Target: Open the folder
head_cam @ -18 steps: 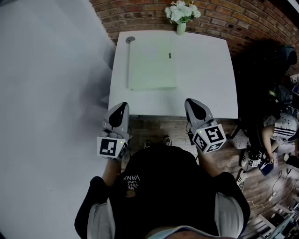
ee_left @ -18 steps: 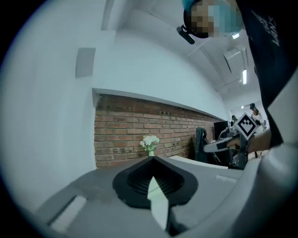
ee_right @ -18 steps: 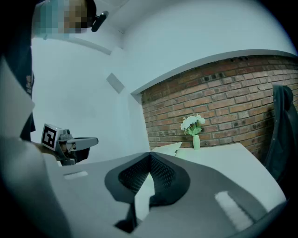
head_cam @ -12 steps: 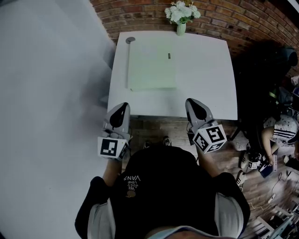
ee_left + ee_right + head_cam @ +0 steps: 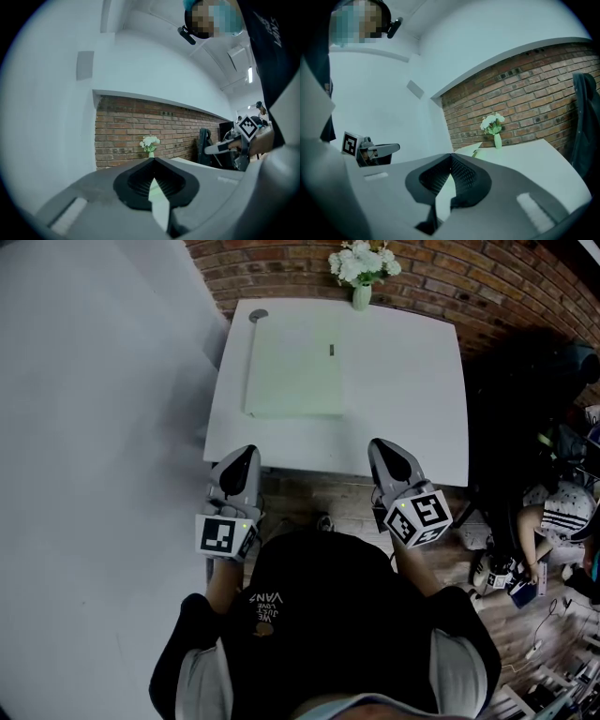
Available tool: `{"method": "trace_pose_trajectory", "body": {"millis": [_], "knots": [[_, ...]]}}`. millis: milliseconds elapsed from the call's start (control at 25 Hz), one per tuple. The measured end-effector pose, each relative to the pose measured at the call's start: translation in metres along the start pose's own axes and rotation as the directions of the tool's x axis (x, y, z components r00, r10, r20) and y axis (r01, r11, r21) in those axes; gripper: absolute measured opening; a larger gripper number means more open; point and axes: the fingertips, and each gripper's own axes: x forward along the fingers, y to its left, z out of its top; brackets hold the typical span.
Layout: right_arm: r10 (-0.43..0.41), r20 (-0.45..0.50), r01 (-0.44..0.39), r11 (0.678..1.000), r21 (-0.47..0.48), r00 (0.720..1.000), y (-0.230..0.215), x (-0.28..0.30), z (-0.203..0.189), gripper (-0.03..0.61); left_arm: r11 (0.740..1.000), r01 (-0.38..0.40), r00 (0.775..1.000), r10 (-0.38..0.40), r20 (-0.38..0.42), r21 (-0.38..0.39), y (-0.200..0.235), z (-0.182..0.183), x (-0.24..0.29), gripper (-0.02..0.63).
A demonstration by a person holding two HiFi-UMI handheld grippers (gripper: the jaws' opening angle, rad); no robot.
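The pale green folder (image 5: pixel 293 371) lies closed and flat on the left half of the white desk (image 5: pixel 412 390). It is well ahead of both tongs, with its long axis running away from the person toward the brick wall (image 5: pixel 487 282). The left tongs (image 5: pixel 246 454) line up with the folder's left long edge. The right tongs (image 5: pixel 382 443) sit a little outside its right long edge, so the folder lies ahead and between the two, slightly nearer the left one.

Both tongs are clenched tip to tip with nothing in them, and hover about level at the desk's near edge.

The cover looks smooth and plain, with one small dark mark (image 5: pixel 330 350) near the right edge. That right edge is probably the opening side.

A vase of white flowers (image 5: pixel 362 268) stands beyond the folder, clear of it.
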Motion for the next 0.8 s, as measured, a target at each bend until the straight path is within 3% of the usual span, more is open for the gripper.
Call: {"method": "trace_pose_trajectory", "body": {"millis": [240, 360, 560, 800], "knots": [[0.014, -0.018, -0.014, 1.0, 0.004, 1.0, -0.012, -0.008, -0.005, -0.002, 1.0, -0.001, 1.0, 0.0, 0.013, 0.019, -0.018, -0.002, 0.003, 0.0], [0.017, -0.028, -0.016, 1.0, 0.017, 0.999, -0.015, -0.008, -0.01, -0.002, 1.0, -0.007, 1.0, 0.007, -0.022, 0.011, -0.02, -0.011, 0.002, 0.0], [0.014, -0.042, -0.013, 1.0, 0.02, 0.999, -0.019, 0.001, -0.012, -0.002, 1.0, -0.027, 0.999, 0.027, -0.038, -0.004, -0.009, -0.016, 0.006, 0.0], [-0.027, -0.031, 0.028, 0.999, 0.022, 0.999, -0.03, 0.022, 0.001, -0.002, 1.0, 0.008, 0.999, -0.008, -0.045, 0.011, 0.007, -0.009, 0.029, 0.0]]}}
